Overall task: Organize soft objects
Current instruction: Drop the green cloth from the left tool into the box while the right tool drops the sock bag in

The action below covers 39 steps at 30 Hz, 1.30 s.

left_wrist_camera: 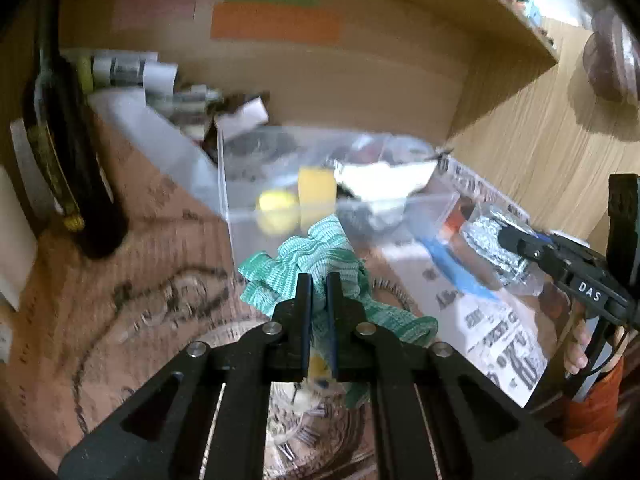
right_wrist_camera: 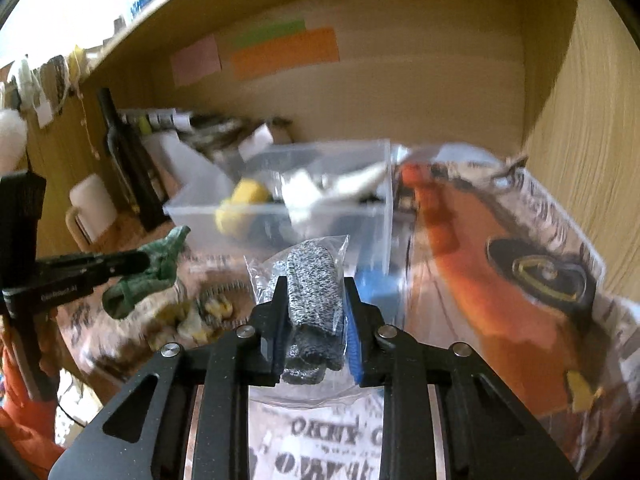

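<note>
My left gripper (left_wrist_camera: 319, 280) is shut on a green knitted cloth (left_wrist_camera: 316, 256) and holds it up in front of a clear plastic box (left_wrist_camera: 232, 184). The cloth also shows in the right wrist view (right_wrist_camera: 154, 268), with the left gripper (right_wrist_camera: 142, 260) at the left. My right gripper (right_wrist_camera: 314, 284) is shut on a grey speckled sock in a clear bag (right_wrist_camera: 314, 288), held before the same box (right_wrist_camera: 380, 184). In the left wrist view the right gripper (left_wrist_camera: 504, 240) and bagged sock (left_wrist_camera: 490, 244) are at the right. The box holds a yellow sponge (left_wrist_camera: 316, 190), a yellow ball (left_wrist_camera: 278, 210) and white items.
The scene is inside a wooden shelf with coloured paper notes (right_wrist_camera: 284, 50) on the back wall. A dark bottle (left_wrist_camera: 68, 152) stands at the left with tubes and small boxes (left_wrist_camera: 132, 68) behind. Newspaper (right_wrist_camera: 500, 256) covers the shelf floor. A white mug (right_wrist_camera: 90, 208) stands left.
</note>
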Motion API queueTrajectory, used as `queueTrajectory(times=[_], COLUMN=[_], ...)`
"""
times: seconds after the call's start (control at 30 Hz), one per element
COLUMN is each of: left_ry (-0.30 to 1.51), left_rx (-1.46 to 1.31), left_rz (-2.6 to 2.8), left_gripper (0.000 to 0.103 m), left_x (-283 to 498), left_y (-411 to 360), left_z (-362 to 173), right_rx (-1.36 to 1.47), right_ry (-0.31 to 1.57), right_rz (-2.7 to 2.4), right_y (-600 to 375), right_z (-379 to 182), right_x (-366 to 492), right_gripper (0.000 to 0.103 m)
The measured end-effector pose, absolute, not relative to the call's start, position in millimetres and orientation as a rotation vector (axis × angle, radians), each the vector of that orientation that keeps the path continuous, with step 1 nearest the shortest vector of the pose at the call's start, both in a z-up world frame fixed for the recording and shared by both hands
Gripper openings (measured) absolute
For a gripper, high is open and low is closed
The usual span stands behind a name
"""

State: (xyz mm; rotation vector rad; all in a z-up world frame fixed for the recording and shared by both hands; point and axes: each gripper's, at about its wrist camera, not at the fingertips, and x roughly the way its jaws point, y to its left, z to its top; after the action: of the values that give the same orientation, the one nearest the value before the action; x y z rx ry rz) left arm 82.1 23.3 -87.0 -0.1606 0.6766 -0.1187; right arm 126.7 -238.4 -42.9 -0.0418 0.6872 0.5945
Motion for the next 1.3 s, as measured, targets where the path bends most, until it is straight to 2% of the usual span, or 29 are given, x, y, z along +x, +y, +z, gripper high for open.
queueTrajectory(times=[0.27,0.6,0.87,1.3], left_ry=[0.564,0.522,0.576,0.677], left_rx=[-0.133,-0.119,-0.128,-0.124], left_rz=[-0.094,-0.064,-0.058,-0.071], left_gripper=[0.006,0.006,0.006,0.006], left_x=[97,136,172,205], left_y=[30,44,51,50], left_z=[-49,-35,-51,-89], right_rx=[-0.027,-0.039,-0.071,-0.106], right_ry=[0.558,0.473,0.512,0.682], right_rz=[0.611,0.646,0.657,0.687], right_y=[-228,-202,-171,-140], right_z=[-9,11,-3,-52], right_x=[140,166,191,226], right_gripper=[0.022,0.022,0.022,0.022])
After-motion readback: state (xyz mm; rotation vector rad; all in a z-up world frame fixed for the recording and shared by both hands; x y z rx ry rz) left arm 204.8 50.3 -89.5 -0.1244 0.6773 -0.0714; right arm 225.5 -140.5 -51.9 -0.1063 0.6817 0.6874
